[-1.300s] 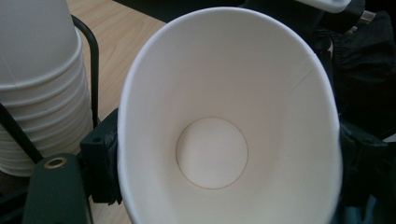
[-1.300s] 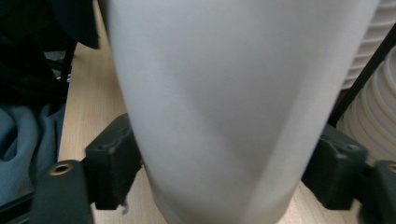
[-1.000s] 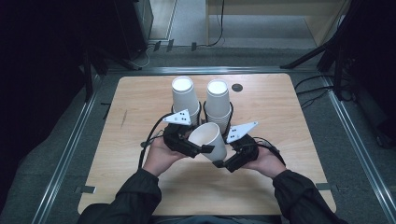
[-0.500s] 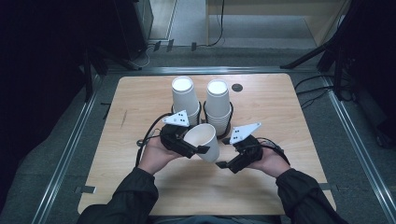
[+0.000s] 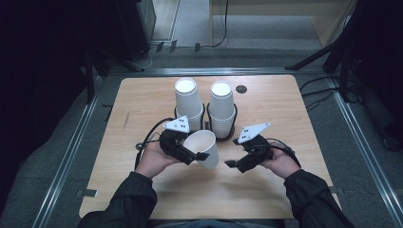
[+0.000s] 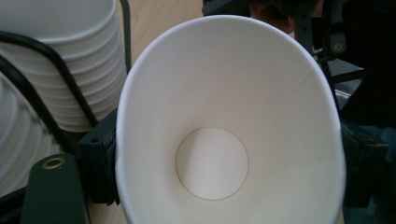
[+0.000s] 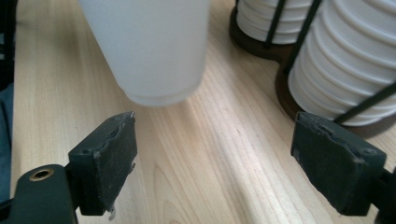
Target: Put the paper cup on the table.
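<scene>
Left gripper [image 5: 202, 156] clamped across a lone paper cup [image 5: 203, 147], tilted just above the table [image 5: 142, 99] before two racked cup stacks [image 5: 188, 102], probably for restacking; right gripper [image 5: 232, 164] nearby, jaws apart, just narrowing, empty.

In the left gripper view the paper cup [image 6: 224, 135] is cut off by the bottom edge, and it hides most of both jaws of the left tool [image 6: 229, 163] and the desk behind it. In the right gripper view the same cup's upper part runs past the top edge, blurred. The two cup stacks [image 7: 336, 56] are cut off there at the top and right edges.
</scene>
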`<state>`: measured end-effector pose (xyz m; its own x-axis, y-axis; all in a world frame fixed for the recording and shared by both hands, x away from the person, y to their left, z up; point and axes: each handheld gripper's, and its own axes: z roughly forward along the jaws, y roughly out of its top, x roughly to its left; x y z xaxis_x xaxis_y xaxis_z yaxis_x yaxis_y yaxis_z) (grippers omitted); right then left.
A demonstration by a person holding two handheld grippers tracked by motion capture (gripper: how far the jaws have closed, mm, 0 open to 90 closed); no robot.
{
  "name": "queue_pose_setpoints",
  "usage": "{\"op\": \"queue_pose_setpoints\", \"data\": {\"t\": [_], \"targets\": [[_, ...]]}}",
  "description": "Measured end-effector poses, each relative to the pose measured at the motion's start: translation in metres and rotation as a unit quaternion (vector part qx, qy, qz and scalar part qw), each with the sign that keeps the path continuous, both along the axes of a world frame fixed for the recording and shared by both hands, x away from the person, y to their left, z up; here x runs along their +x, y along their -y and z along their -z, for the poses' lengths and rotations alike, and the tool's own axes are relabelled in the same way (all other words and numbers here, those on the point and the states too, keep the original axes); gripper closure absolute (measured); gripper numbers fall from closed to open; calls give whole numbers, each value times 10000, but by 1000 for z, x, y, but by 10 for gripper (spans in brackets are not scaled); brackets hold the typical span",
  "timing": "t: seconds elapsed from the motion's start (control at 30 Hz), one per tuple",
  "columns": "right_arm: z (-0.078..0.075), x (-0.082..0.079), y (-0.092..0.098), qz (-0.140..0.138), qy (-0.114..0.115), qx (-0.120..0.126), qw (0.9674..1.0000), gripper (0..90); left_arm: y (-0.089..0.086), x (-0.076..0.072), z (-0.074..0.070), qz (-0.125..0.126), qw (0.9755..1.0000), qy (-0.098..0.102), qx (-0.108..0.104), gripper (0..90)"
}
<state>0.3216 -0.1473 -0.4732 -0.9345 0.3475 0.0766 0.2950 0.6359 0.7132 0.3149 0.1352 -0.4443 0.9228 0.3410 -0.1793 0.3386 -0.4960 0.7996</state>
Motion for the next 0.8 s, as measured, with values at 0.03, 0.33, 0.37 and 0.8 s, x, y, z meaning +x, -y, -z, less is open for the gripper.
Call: {"op": "queue_pose_setpoints", "data": {"t": [0.03,0.33,0.37,0.8], "targets": [[0,1,1,10,11,7,10000,149,-2,0,0,-35,10000,10,23,170],[-4,6,9,131,164,152,9997,210,-15,0,3,-177,9997,-33,168,166],[-5,6,10,114,172,174,9996,209,-16,0,3,-178,9997,-66,172,166],[-4,12,12,70,187,164,9997,210,-35,0,5,-329,9990,-173,237,160]]}}
